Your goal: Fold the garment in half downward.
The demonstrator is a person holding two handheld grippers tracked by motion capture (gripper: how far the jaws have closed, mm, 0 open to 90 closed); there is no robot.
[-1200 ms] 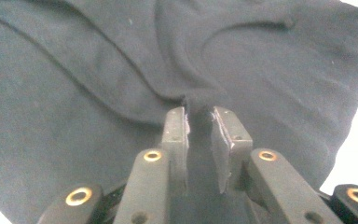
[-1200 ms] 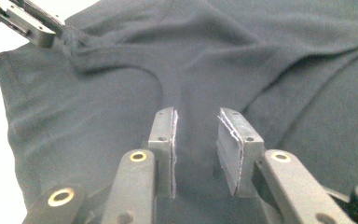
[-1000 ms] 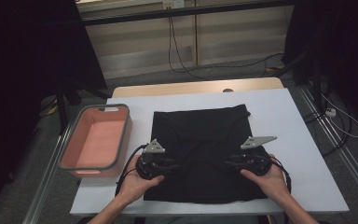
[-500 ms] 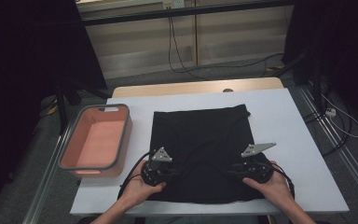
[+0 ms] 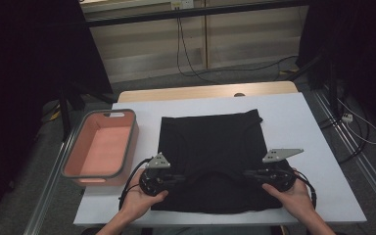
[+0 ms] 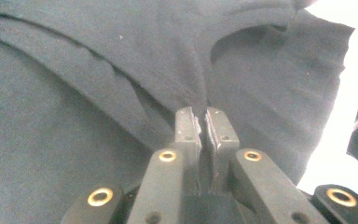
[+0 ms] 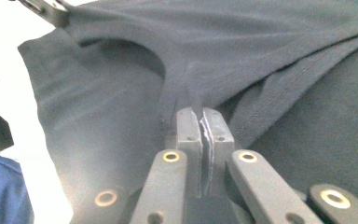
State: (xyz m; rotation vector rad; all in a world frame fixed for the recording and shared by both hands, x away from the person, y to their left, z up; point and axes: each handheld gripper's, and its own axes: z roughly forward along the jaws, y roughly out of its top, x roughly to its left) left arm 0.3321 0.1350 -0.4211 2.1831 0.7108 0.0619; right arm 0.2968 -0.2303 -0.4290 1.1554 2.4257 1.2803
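Observation:
A black garment lies flat on the white table. My left gripper is at its near left part, shut on a pinched fold of the cloth. My right gripper is at the near right part, also shut on a fold of it. The two grippers point toward each other. A raised band of fabric arches between them. In the left gripper view the jaws stand pressed together on cloth, and the same holds in the right gripper view.
A pink basket with nothing in it stands at the table's left edge, close to my left hand. White table shows to the right of the garment and behind it. Cables lie on the floor beyond the table.
Both grippers have drawn toward the table's near edge, holding the cloth. The right one has also shifted slightly right. The garment's far edge has stayed put.

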